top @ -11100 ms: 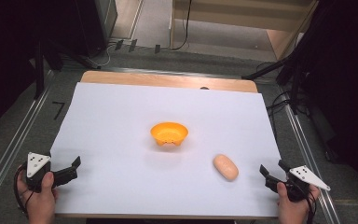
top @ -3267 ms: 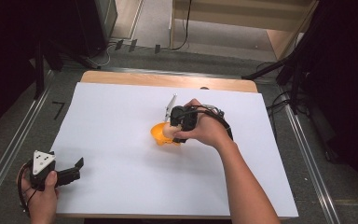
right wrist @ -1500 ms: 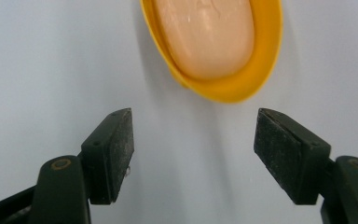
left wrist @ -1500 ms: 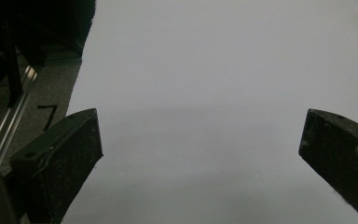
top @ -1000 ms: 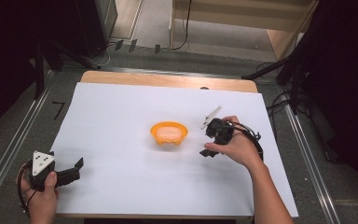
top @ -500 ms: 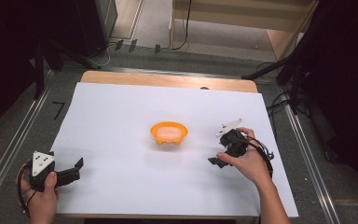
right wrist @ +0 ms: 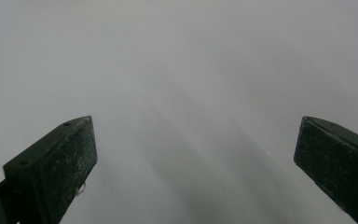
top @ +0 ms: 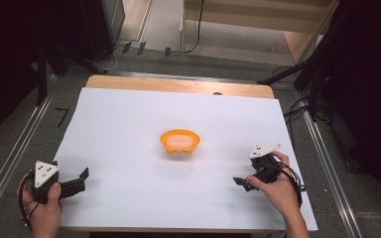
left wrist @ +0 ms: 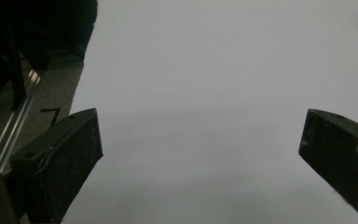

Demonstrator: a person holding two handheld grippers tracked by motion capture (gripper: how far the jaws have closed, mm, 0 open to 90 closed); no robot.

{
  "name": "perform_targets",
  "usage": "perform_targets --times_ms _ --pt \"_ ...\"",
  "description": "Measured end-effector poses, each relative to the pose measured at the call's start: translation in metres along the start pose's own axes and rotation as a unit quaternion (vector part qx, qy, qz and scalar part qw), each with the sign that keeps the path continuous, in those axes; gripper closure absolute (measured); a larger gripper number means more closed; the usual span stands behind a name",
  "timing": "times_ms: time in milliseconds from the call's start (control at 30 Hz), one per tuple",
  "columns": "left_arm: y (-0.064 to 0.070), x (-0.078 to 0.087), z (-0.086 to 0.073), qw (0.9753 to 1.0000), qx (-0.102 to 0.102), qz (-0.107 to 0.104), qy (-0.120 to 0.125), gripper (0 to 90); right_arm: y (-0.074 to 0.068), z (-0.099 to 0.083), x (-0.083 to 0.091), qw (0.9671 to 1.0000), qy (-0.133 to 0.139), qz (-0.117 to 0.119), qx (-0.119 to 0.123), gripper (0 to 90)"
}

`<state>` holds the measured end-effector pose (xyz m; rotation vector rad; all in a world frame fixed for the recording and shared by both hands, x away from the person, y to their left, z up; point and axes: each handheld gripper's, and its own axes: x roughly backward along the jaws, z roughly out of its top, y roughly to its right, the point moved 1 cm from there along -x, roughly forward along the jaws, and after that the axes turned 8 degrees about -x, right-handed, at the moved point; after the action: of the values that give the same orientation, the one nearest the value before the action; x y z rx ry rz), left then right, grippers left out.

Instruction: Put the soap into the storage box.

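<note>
Both tongs gape wide and carry nothing, folks. From the high view, the left tongs [top: 79, 179] sit low near the front-left corner of the white-covered surface [top: 129, 124], jaws apart, held in the left hand [top: 42, 208]. The right tongs [top: 242, 182] hang over the front-right part, close to the right edge, jaws spread, the right hand [top: 278, 191] behind them. Dead centre sits the orange bowl [top: 179, 142], and inside it lies a pale, bun-like piece [top: 180, 140]. By the look of it, the job of getting that piece into the bowl is done; what's left, I'd say, is just parking the hands.

Over to the left gripper view: two black jaws well apart, bare white sheet between them, the surface's left edge and a metal rail [left wrist: 14, 130] off to the side.

Right gripper view: same story, jaws wide open, plain white sheet beyond.

Room to move? Plenty. Wide open sheet on every side of the bowl, both tongs well apart from it and near the front edge.
</note>
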<state>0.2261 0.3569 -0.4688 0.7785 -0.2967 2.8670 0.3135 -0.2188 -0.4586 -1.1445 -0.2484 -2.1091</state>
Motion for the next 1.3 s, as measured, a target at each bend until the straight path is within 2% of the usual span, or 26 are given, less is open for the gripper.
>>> perform_targets --times_ms 267,533,800,967,1167,1300 --pt "0.0 0.0 0.0 1.0 -0.001 0.0 0.001 0.0 0.004 -0.023 0.011 0.9992 0.035 -0.005 -0.017 0.0" --pt "0.0 0.0 0.0 1.0 -0.001 0.001 0.003 0.0 0.009 -0.043 0.022 0.9969 0.067 -0.017 -0.036 0.0" --pt "0.0 0.001 0.0 1.0 0.001 0.004 0.005 0.0 0.016 -0.065 0.033 0.9923 0.1 -0.026 -0.068 0.0" --pt "0.0 0.001 0.0 1.0 0.001 0.003 0.005 0.0 0.022 -0.078 0.04 0.9883 0.119 -0.034 -0.089 0.0" --pt "0.0 0.001 0.0 1.0 0.002 0.002 0.005 0.0 0.031 -0.095 0.045 0.9847 0.126 -0.037 -0.114 0.0" --pt "0.0 0.001 0.0 1.0 0.002 0.002 0.006 0.0 0.035 -0.106 0.05 0.9807 0.141 -0.038 -0.131 0.0"
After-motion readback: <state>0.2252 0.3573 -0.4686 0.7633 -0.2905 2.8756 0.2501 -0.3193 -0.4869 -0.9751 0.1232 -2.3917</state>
